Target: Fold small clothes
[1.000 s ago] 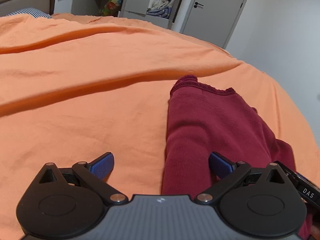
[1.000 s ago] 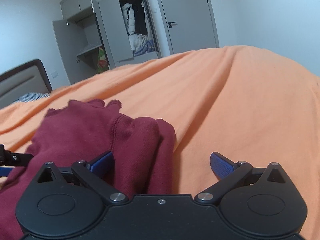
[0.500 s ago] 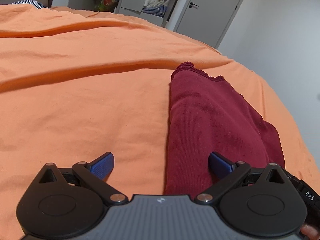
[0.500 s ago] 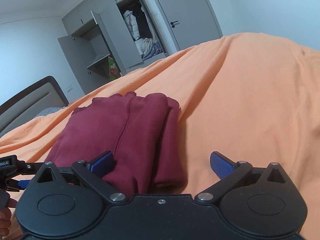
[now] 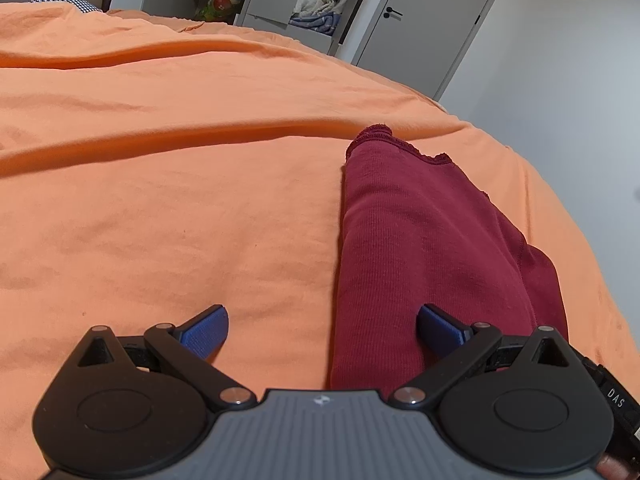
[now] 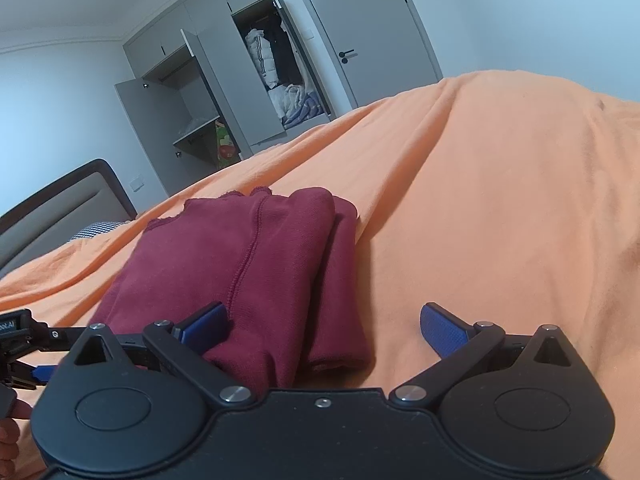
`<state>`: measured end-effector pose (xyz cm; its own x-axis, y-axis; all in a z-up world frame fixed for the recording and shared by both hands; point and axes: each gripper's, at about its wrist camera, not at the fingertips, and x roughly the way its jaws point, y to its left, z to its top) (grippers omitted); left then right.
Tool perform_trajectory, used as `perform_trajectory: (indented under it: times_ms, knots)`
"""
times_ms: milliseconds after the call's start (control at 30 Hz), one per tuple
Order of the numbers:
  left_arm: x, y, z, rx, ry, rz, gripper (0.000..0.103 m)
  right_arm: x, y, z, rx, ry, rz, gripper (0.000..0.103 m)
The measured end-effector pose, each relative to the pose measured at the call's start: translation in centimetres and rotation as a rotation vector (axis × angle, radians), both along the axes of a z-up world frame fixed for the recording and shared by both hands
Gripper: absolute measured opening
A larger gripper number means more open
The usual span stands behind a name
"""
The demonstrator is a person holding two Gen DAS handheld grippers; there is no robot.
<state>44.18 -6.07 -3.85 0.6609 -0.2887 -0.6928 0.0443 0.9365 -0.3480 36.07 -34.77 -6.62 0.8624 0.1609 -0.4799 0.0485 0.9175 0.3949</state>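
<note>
Two claws: both stood with their blue pads spread apart and gripped nothing.
Left wrist view, garment: the maroon garment (image 5: 420, 248) lay folded into a long narrow strip on the orange bedsheet (image 5: 160, 200), its scalloped hem at the far end.
Left wrist view, claw: the left claw (image 5: 322, 324) hung low over the garment's near left edge, one pad over bare sheet, the other over the cloth; whether either pad touched it I cannot tell.
Left wrist view, step: judged as the next fold, near end over to the far hem; each claw should pinch every layer at its near corner, so that no inner layer slips out.
Left wrist view, room: beyond the garment stood an open wardrobe (image 5: 304, 4) and a closed grey door (image 5: 432, 28).
Right wrist view, garment: the garment showed stacked rolled layers along its right edge and a seam down the middle.
Right wrist view, claw: the right claw (image 6: 324, 322) straddled the garment's near right corner, left pad (image 6: 206, 324) over the cloth, right pad over sheet.
Right wrist view, step: lifting both corners level and together would likely keep the strip square; the soft, wrinkled sheet may drag the cloth.
Right wrist view, room: a dark headboard (image 6: 60, 204) rose left of the garment, wardrobe and door behind it.
</note>
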Motion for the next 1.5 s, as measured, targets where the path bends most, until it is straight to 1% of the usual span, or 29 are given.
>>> perform_trajectory:
  times_ms: [100, 233, 300, 367, 467, 500, 533, 567, 600, 633, 667, 700, 767, 800, 833, 900, 933, 967, 1067, 1133, 1233, 1367, 1500]
  knots:
    - [0.4, 0.2, 0.7, 0.023, -0.012, -0.014, 0.103, 0.1, -1.1, 0.9, 0.056, -0.015, 0.007, 0.103]
    - [1.7, 0.1, 1.2, 0.034, -0.024, -0.034, 0.103, 1.2, -2.1, 1.1, 0.134, -0.001, 0.005, 0.103]
    - [2.5, 0.0, 1.2, 0.013, -0.024, -0.049, 0.103, 1.9, -2.2, 1.2, 0.146, 0.009, -0.008, 0.103]
    - [3.5, -0.2, 0.8, 0.0, -0.003, -0.069, 0.103, 2.5, -2.0, 1.2, 0.142, 0.029, -0.022, 0.103]
    - [4.4, -0.6, 0.5, -0.004, 0.016, -0.086, 0.103, 3.3, -1.3, 1.2, 0.147, 0.031, -0.001, 0.102]
    - [4.6, -0.8, 0.6, -0.003, 0.018, -0.091, 0.103, 3.4, -0.9, 1.3, 0.147, 0.034, 0.01, 0.1]
    - [4.6, -1.0, 0.7, -0.004, 0.02, -0.096, 0.102, 3.5, -0.7, 1.2, 0.141, 0.037, 0.019, 0.093]
    - [4.7, -1.0, 0.7, -0.007, 0.022, -0.101, 0.102, 3.5, -0.4, 1.3, 0.129, 0.041, 0.022, 0.083]
    - [4.7, -1.2, 0.8, -0.015, 0.027, -0.11, 0.101, 3.4, -0.2, 1.3, 0.121, 0.044, 0.025, 0.079]
    - [4.8, -1.2, 0.8, -0.028, 0.032, -0.122, 0.097, 3.4, 0.0, 1.4, 0.126, 0.042, 0.03, 0.073]
    - [4.9, -1.4, 0.8, -0.045, 0.037, -0.132, 0.091, 3.2, 0.1, 1.4, 0.134, 0.04, 0.03, 0.069]
    - [5.0, -1.5, 0.8, -0.062, 0.044, -0.14, 0.088, 3.1, 0.2, 1.5, 0.139, 0.039, 0.028, 0.067]
    - [5.1, -1.8, 0.9, -0.087, 0.051, -0.15, 0.078, 2.9, 0.2, 1.6, 0.14, 0.038, 0.033, 0.062]
    - [5.0, -1.9, 1.0, -0.096, 0.052, -0.16, 0.074, 2.8, 0.3, 1.8, 0.142, 0.038, 0.034, 0.061]
    - [5.0, -2.1, 1.1, -0.103, 0.054, -0.17, 0.065, 2.7, 0.2, 1.8, 0.148, 0.037, 0.035, 0.056]
    - [5.0, -2.4, 1.5, -0.079, 0.054, -0.168, 0.058, 2.5, 0.2, 2.1, 0.162, 0.035, 0.037, 0.043]
    - [4.9, -2.5, 1.7, -0.064, 0.049, -0.17, 0.047, 2.7, 0.0, 2.4, 0.159, 0.033, 0.034, 0.024]
    - [4.7, -2.5, 2.0, -0.061, 0.041, -0.171, 0.04, 2.6, 0.1, 2.6, 0.142, 0.029, 0.032, 0.018]
    - [4.3, -2.2, 3.4, -0.072, 0.013, -0.178, 0.03, 1.9, 0.6, 4.0, 0.123, -0.024, 0.057, 0.016]
    - [3.9, -1.8, 4.6, -0.077, -0.013, -0.185, 0.027, 1.5, 1.2, 5.3, 0.116, -0.068, 0.083, 0.015]
    - [3.1, -0.9, 6.8, -0.079, -0.069, -0.197, 0.026, 1.5, 3.0, 7.5, 0.075, -0.117, 0.126, 0.015]
    - [1.5, 1.0, 10.0, 0.006, -0.165, -0.167, 0.026, 1.7, 5.9, 9.7, 0.044, -0.173, 0.195, 0.015]
    - [0.1, 4.7, 11.8, 0.021, -0.195, -0.102, 0.026, 2.4, 8.8, 11.0, 0.064, -0.2, 0.248, 0.015]
